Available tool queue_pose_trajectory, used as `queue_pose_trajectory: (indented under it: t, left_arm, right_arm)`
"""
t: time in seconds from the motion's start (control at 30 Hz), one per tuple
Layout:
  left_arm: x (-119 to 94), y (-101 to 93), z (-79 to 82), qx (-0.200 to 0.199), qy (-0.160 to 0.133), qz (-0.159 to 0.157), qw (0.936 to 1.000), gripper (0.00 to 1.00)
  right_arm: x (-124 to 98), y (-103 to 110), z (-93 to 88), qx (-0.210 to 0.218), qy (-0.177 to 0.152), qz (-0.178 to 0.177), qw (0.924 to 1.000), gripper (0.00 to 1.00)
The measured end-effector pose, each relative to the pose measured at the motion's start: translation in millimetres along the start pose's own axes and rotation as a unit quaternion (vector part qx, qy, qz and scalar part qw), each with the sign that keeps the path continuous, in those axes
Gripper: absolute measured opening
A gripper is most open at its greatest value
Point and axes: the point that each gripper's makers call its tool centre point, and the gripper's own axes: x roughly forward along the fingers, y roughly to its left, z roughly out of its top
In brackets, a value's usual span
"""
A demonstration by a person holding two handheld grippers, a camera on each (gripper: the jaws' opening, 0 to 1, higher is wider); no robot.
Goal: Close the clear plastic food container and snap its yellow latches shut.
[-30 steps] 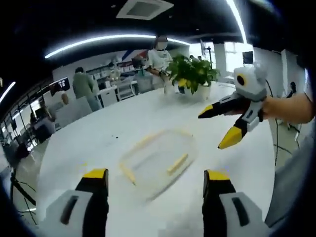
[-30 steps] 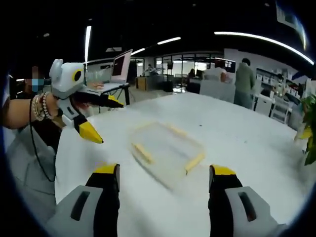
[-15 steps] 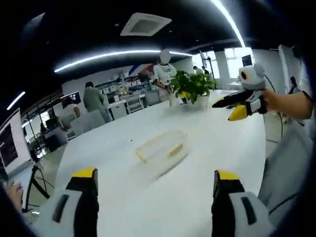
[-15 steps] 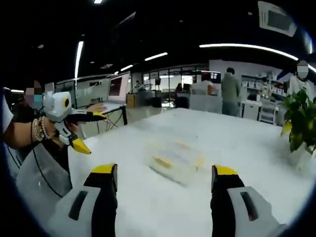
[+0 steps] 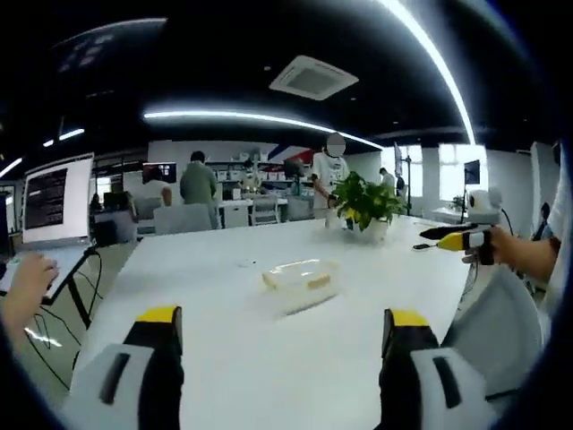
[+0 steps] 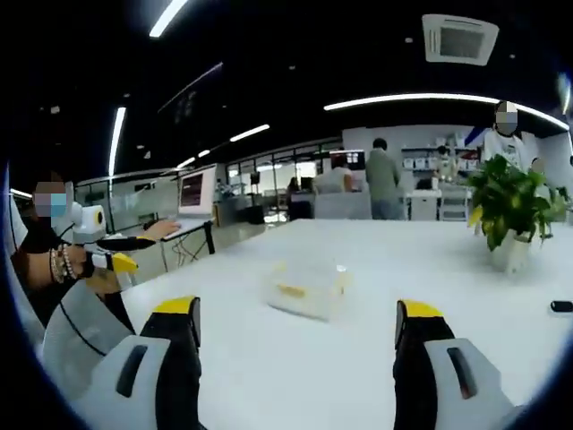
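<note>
A clear plastic food container (image 5: 301,278) with yellow latches sits on the white table (image 5: 224,296); its lid lies flat on top. In the right gripper view the container (image 6: 307,288) stands mid-table ahead of the jaws. My left gripper (image 5: 282,336) is open and empty, well short of the container. My right gripper (image 6: 297,324) is open too, also back from the container with nothing held. The right gripper (image 5: 452,237) also appears at the right edge of the left gripper view, held by a hand. The left gripper (image 6: 112,253) appears at the left of the right gripper view.
A potted green plant (image 5: 365,206) stands on the far side of the table; it is also at the right as the plant (image 6: 510,208). A laptop (image 6: 192,193) rests on a stand left of the table. Several people stand behind. A small dark object (image 6: 561,306) lies at the right edge.
Both grippers have pulled back and dropped lower, so the container now looks smaller and farther away. Both stayed open. The container has not moved on the table.
</note>
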Motion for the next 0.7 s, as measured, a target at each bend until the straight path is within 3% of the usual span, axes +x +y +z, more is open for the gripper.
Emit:
queue_pose_trajectory:
  t: [0.07, 0.13, 0.27, 0.43, 0.7]
  left_arm:
    - [-8, -0.6, -7.2, -0.018, -0.002, -0.007, 0.9998, 0.92]
    - [-14, 4.8, -17.9, -0.030, 0.006, 0.006, 0.9995, 0.92]
    - [-22, 5.7, -34.5, -0.028, 0.014, 0.020, 0.9993, 0.92]
    - [-23, 2.0, -42.2, -0.033, 0.007, 0.033, 0.9989, 0.91]
    - [-20, 2.8, -42.9, -0.050, 0.003, 0.039, 0.9980, 0.90]
  right_arm:
    - [-9, -1, -5.4, -0.005, 0.003, -0.015, 0.9999, 0.90]
    - [-18, -1, -9.8, -0.004, -0.001, -0.025, 0.9997, 0.90]
    - [-27, -1, -24.3, 0.015, 0.004, -0.039, 0.9991, 0.89]
    - [-28, 5, -39.9, 0.024, 0.014, -0.042, 0.9987, 0.90]
    - [-24, 5, -45.9, 0.022, 0.017, -0.046, 0.9985, 0.88]
